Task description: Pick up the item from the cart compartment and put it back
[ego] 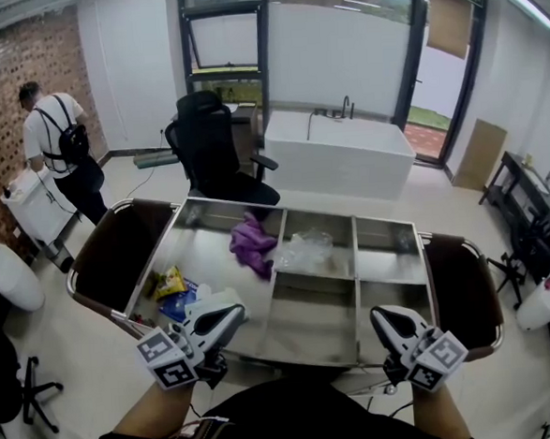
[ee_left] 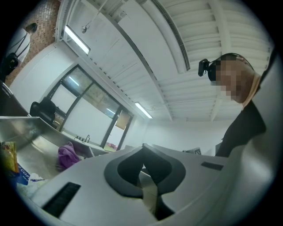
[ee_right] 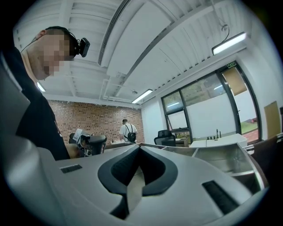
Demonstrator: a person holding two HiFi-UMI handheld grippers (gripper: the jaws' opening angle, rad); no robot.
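A steel cart (ego: pixel 355 255) with several compartments stands in front of me. In its big left compartment lie a purple cloth (ego: pixel 251 242), a yellow snack packet (ego: pixel 170 283) and a blue packet (ego: pixel 175 305). A clear plastic bag (ego: pixel 304 249) rests in a middle rear compartment. My left gripper (ego: pixel 233 314) hovers at the cart's near left edge, shut and empty, its tips meeting (ee_left: pixel 142 148); the purple cloth (ee_left: pixel 67 155) shows beyond it. My right gripper (ego: pixel 381 315) is held over the near right edge, also shut with nothing in it (ee_right: pixel 139 148).
Brown bags hang at the cart's left end (ego: pixel 118 251) and right end (ego: pixel 464 290). Behind the cart are a black office chair (ego: pixel 215 143) and a white counter with a tap (ego: pixel 341 155). A person with a backpack (ego: pixel 58 144) stands far left by the brick wall.
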